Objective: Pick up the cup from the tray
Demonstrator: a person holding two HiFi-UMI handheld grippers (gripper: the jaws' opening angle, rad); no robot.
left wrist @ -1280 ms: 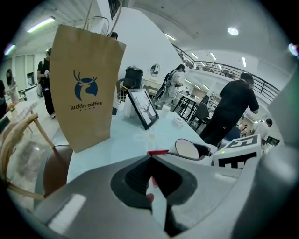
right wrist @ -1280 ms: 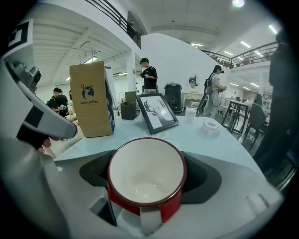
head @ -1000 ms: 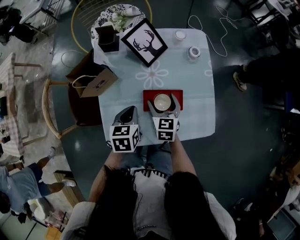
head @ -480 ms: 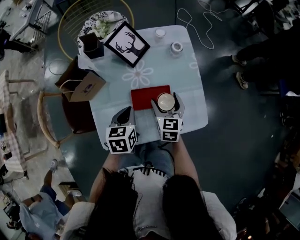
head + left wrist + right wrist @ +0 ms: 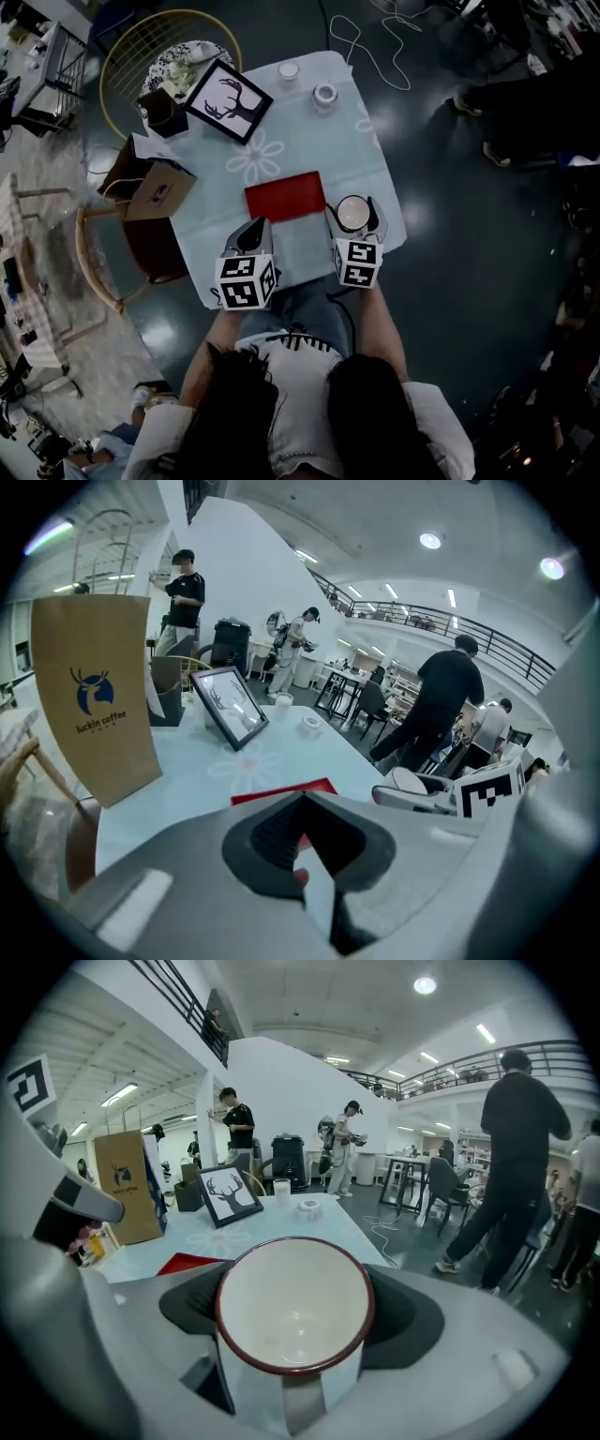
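A white cup [image 5: 352,213] with a red rim hangs upright in my right gripper [image 5: 354,215], which is shut on its sides. It is to the right of the red tray [image 5: 285,196], over the table's front right corner. In the right gripper view the cup [image 5: 293,1307] fills the space between the jaws of the right gripper [image 5: 293,1283], and its inside is bare. My left gripper [image 5: 251,236] sits at the tray's front left corner, shut and holding nothing. The left gripper view looks over the left gripper [image 5: 302,808] at the tray [image 5: 281,791] and at the cup [image 5: 419,782] to the right.
A pale blue table [image 5: 309,141] carries a framed deer picture [image 5: 229,100], a dark box [image 5: 165,116], a small glass [image 5: 289,69] and a tape roll [image 5: 325,94] at its far end. A paper bag [image 5: 155,190] stands on a chair at the left. A cable [image 5: 375,47] lies on the floor.
My right gripper has carried the cup off the red tray and to the right of it. The tray is now bare. The left gripper stays in place.
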